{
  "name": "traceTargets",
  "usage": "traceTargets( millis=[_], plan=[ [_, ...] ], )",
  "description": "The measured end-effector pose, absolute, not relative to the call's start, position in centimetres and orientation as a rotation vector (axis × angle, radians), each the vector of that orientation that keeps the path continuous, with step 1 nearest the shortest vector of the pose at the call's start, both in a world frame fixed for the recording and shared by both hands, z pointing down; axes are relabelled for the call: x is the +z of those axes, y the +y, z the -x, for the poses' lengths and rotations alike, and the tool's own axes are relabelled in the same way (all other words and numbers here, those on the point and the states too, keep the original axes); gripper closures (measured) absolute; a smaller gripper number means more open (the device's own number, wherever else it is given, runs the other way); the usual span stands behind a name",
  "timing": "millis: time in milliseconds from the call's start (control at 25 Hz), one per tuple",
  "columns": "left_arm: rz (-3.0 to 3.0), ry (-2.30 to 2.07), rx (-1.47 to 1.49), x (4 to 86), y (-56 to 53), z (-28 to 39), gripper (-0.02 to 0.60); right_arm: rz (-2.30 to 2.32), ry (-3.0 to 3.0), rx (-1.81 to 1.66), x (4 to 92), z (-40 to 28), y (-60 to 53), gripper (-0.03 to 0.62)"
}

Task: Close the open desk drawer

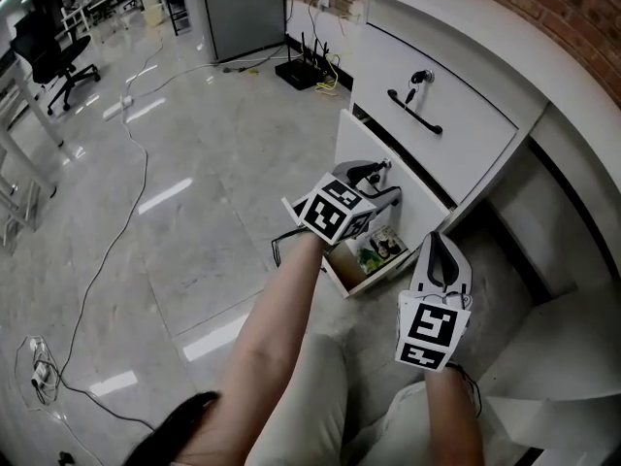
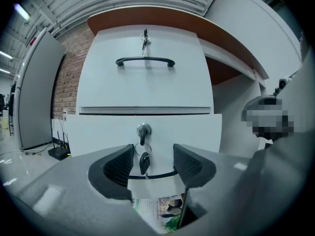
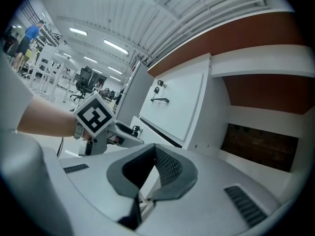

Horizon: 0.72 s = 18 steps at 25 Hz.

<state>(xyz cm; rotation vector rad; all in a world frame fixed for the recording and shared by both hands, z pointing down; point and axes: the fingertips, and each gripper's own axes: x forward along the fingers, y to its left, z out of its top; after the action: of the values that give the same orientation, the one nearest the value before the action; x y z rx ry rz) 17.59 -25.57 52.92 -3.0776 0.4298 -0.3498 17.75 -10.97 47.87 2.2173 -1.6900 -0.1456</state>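
Observation:
The white desk [image 1: 543, 56] has a shut top drawer [image 1: 466, 134] with a black handle and a key. Below it a second drawer front [image 1: 361, 144] stands out from the desk. The lowest drawer [image 1: 342, 272] is pulled out, and a magazine [image 1: 380, 249] lies inside. My left gripper [image 1: 378, 171] is open at the second front. Its handle [image 2: 152, 175] and the hanging keys [image 2: 143, 162] show between the jaws of the left gripper [image 2: 152, 161], with the magazine [image 2: 162, 208] below. My right gripper [image 1: 437, 241] is shut and empty, beside the lowest drawer. The right gripper [image 3: 155, 149] points at the desk's side.
The desk's kneehole [image 1: 543, 231] opens right of the drawers. A black router [image 1: 303, 66] and cables lie on the glossy floor by the brick wall [image 1: 582, 8]. A grey cabinet [image 1: 238, 8] and an office chair [image 1: 53, 51] stand further off. The person's knees fill the bottom.

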Motion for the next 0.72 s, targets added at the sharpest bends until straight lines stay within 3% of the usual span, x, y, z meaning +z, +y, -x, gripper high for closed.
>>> traceTargets(
  millis=[720],
  plan=[
    [3.083, 0.380, -0.450, 52.6, -27.2, -21.0, 0.314, -2.268, -1.608, 0.034, 49.6, -17.6, -13.2, 0.583]
  ],
)
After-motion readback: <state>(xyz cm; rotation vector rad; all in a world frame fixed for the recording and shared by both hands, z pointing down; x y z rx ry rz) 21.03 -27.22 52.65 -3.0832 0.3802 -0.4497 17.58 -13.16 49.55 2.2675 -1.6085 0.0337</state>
